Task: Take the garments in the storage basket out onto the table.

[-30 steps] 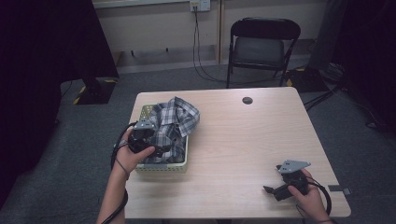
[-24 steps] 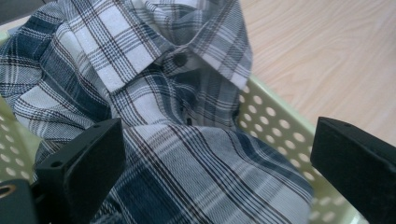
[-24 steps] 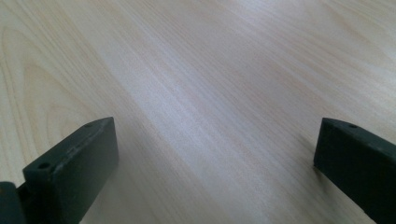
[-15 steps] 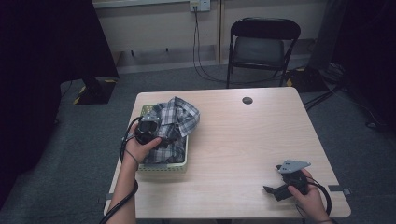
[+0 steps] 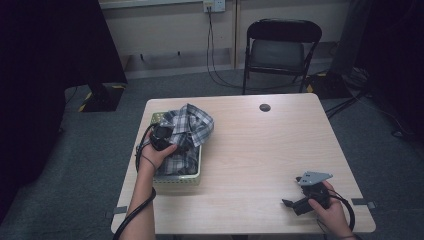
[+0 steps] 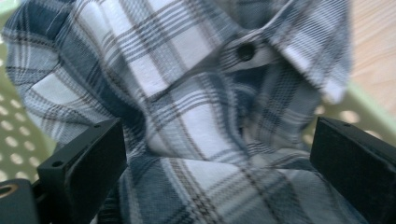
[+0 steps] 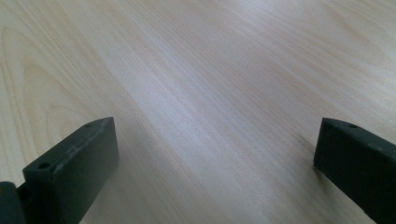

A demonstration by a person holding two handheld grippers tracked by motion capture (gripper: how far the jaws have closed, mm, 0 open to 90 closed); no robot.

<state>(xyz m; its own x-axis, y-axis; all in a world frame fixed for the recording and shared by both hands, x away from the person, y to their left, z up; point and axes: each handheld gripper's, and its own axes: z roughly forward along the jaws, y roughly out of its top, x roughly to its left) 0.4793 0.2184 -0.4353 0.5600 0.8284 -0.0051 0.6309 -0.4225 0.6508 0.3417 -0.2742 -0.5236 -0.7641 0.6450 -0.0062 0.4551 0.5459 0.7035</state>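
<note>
- Two grippers are in use; the basket [image 5: 196, 172] at the table's [image 5: 260, 150] left edge serves as landmark.
- Left gripper [image 5: 161, 137]: held over the basket's near-left part, against the shirt [image 5: 192, 125]. In the high view the hand [image 5: 155, 155] covers its jaws.
- Left gripper view: jaws stand wide apart, one at each lower corner, with shirt [image 6: 205, 107] cloth bulging between them. Whether either pad presses the cloth cannot be told; nothing is clamped.
- Shirt: plaid, blue and white, bunched in the basket and heaped above its rim, with one fold hanging toward the table's middle. A dark button [image 6: 246, 51] shows near a placket; the far cloth is blurred.
- Basket: pale green, perforated wall [image 6: 14, 140] seen at the left gripper view's edge; its floor is hidden under cloth.
- Right gripper [image 5: 302, 202]: well right of the basket, near the table's front edge, low over bare wood. The hand [image 5: 330, 212] is partly cut off by the frame.
- Right gripper view: jaws wide apart, holding nothing, tabletop [image 7: 210, 93] between them.
- Small dark disc [image 5: 265, 107]: beyond the basket near the far edge; too small to identify.
</note>
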